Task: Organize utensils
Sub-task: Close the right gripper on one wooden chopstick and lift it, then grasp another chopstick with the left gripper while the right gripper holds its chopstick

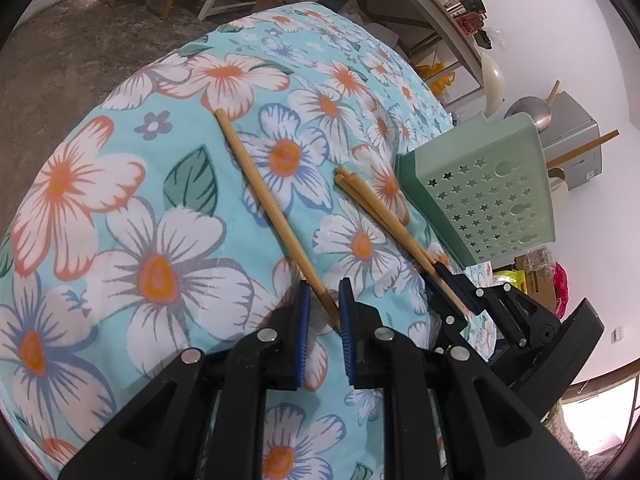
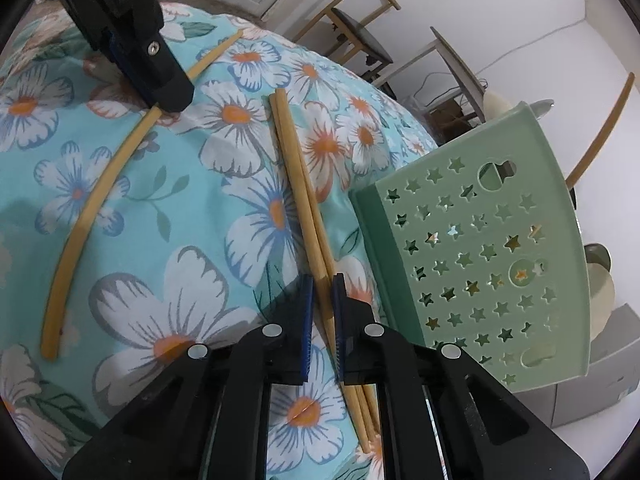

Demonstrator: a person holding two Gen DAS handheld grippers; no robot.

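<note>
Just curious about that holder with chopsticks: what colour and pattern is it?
The holder is pale mint green with star-shaped cut-outs, clearest in the right wrist view.

No readable text in either view.
Cardboard box (image 1: 534, 280) and yellow-green packet (image 1: 505, 276) at right edge of left wrist view carry print too small and blurred to read; small sticker on grey cabinet (image 2: 616, 394) at right edge of right wrist view also illegible. No brands, numbers or signs can be made out.

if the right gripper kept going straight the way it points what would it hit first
Likely the flowered cloth just ahead: the right gripper, shut on the chopsticks, points down at it. The green basket sits off to its right.
</note>
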